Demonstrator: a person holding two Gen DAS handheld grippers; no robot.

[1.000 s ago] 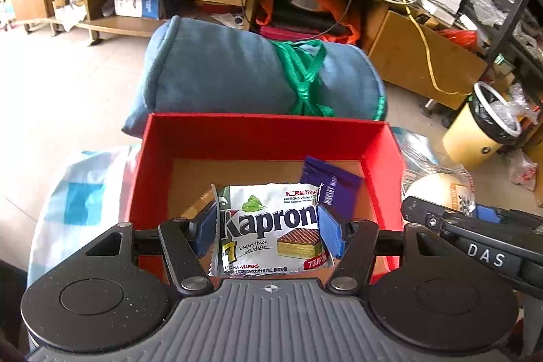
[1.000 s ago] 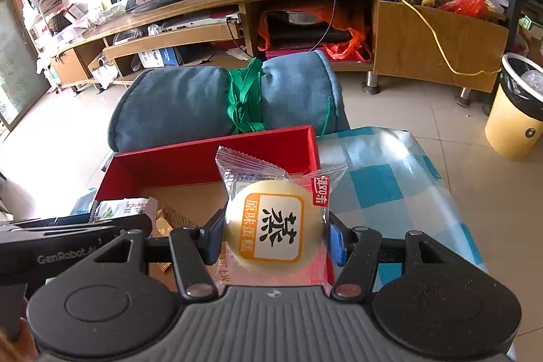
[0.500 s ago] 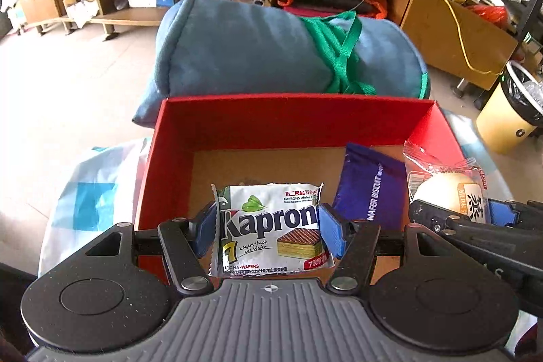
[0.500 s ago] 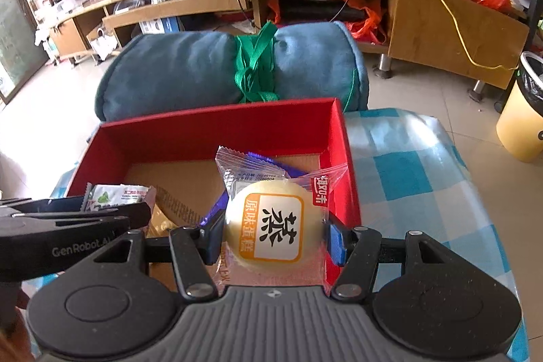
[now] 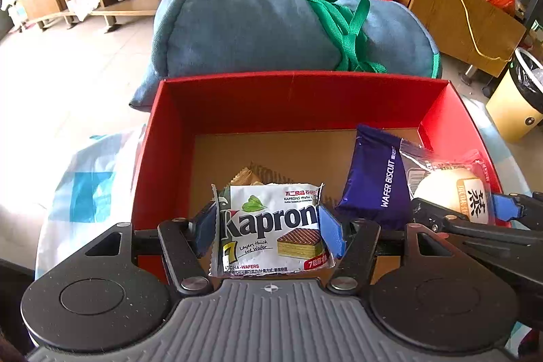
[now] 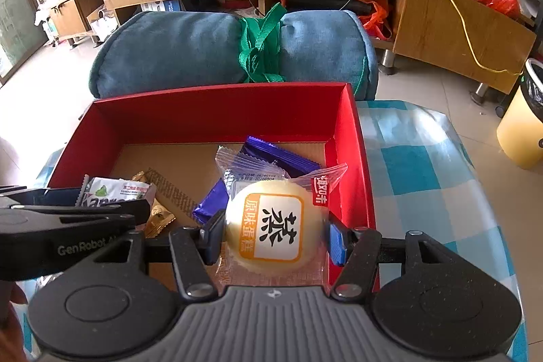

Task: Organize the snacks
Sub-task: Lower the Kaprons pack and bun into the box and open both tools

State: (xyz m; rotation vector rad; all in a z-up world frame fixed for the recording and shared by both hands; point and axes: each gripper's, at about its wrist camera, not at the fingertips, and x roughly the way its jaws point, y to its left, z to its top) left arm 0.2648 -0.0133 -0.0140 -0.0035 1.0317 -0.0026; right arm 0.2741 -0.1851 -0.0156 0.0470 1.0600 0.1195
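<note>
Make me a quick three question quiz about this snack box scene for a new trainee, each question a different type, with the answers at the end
1. True or false: the left gripper is shut on the matcha wafer packet.
2. Multiple choice: the right gripper holds
A) a banana
B) the wrapped steamed cake
C) a soda can
3. Fill the blank: the purple wafer biscuit packet lies inside the ____ box.

Key
1. True
2. B
3. red; the gold-wrapped snack lies in it too.
</note>
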